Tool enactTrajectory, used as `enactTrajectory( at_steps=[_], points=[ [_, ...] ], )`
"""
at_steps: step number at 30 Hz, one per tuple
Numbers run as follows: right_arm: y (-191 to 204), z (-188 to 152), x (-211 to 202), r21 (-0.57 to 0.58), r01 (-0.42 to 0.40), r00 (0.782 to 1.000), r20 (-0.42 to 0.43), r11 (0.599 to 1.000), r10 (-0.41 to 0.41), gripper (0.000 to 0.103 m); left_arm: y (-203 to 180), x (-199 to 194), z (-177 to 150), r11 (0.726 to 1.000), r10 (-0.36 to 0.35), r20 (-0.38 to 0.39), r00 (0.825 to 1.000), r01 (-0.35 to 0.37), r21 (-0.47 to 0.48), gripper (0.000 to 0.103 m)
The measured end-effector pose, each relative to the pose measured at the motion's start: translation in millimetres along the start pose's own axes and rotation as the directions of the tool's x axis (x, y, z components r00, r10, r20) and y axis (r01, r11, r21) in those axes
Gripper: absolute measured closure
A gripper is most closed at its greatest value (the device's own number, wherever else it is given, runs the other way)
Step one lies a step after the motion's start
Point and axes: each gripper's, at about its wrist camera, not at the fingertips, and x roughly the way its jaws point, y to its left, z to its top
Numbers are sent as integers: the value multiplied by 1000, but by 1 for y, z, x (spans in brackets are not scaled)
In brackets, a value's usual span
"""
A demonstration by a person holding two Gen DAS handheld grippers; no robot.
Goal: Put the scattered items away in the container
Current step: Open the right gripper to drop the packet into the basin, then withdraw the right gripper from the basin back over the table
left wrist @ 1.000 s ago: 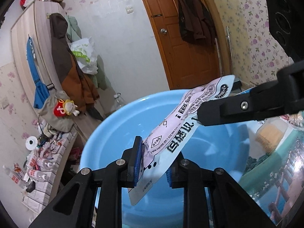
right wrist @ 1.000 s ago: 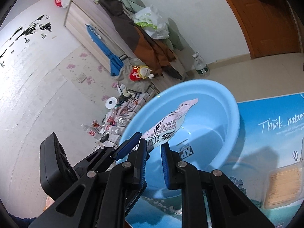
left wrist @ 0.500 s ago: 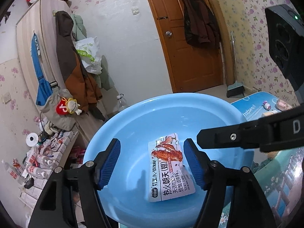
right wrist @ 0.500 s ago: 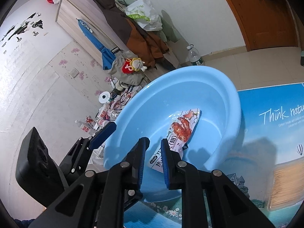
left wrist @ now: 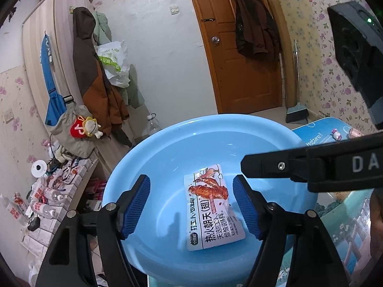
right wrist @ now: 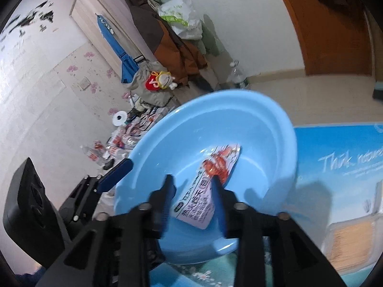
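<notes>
Inside the blue basin [left wrist: 167, 157] the snack packet [left wrist: 211, 206] lies flat on the bottom, free of both tools. The left gripper [left wrist: 191, 205] and right gripper [right wrist: 192, 203] hang above it, jaws opening and empty. Best lift both straight up clear of the rim before turning right toward the remaining items.

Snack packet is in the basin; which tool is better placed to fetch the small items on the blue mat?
Probably the right tool: the mat and the small items lie on its side, while the left tool sits over the basin.
</notes>
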Motion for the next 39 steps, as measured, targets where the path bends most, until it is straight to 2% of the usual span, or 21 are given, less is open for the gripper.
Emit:
enactTrajectory(
  at_steps=[4, 11, 16, 19, 24, 31, 39],
  points=[
    [8, 0, -5, -60, 52, 999, 8, 997, -51, 50, 0, -5, -4, 1000, 6, -16, 1000, -6, 1, 18],
    [16, 3, -12, -105, 123, 992, 9, 987, -123, 50, 19, -12, -9, 997, 33, -58, 998, -37, -67, 14],
    [24, 11, -10, -147, 193, 981, 19, 970, -192, 49, 35, -23, -7, 991, 58, -49, 997, -63, -119, 10],
    [29, 13, -1, -196, 245, 968, -1, 949, -251, 48, 46, -23, -5, 985, 81, -59, 995, -89, -150, 10],
    [43, 4, 18, -325, 331, 932, -34, 886, -361, 49, 53, -12, -7, 974, 89, -116, 989, -111, -196, 10],
    [51, -10, 27, -442, 395, 884, -56, 806, -464, 48, 47, 0, -7, 978, 88, -144, 986, -114, -176, 10],
    [60, -16, 23, -471, 391, 872, -84, 791, -482, 48, 53, 1, -16, 976, 87, -171, 981, -119, -184, 10]
  ],
)
